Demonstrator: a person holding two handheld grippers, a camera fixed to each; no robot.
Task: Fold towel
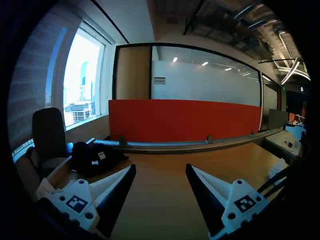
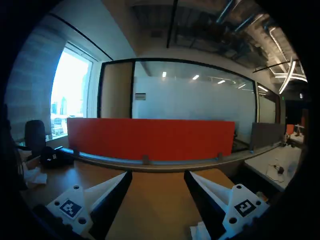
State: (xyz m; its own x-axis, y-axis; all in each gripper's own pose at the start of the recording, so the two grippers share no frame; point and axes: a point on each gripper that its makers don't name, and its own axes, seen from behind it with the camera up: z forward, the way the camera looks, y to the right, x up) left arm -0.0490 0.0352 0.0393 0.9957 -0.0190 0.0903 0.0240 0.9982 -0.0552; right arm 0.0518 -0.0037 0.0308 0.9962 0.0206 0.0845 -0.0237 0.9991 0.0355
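Left gripper (image 1: pixel 160 167): 2 fingers spread wide, nothing between them, bare wooden desk (image 1: pixel 168 200) under the gap. Held level, pointing across the desk toward the red partition (image 1: pixel 184 120).

Right gripper (image 2: pixel 158 173): 2 fingers likewise parted, nothing held. Same desk top below, red partition straight ahead.

Towel (image 2: pixel 197 233): 1 small white cloth patch at the bottom edge of the right gripper view, lying on the desk just beside the inner side of the right-hand finger. Most of it is cut off, so I cannot tell its fold state. No finger presses on it.

Other items:
- Black bag (image 1: pixel 94 158) on the far left of the desk, near the window (image 1: pixel 82 92); it also appears in the right gripper view, smaller.
- Black office chair (image 1: pixel 48 136) behind the bag.
- Crumpled white item (image 2: pixel 34 176) at the desk's left edge; too small to identify.
- White neighbouring desk (image 2: pixel 276 160) to the right, well apart.
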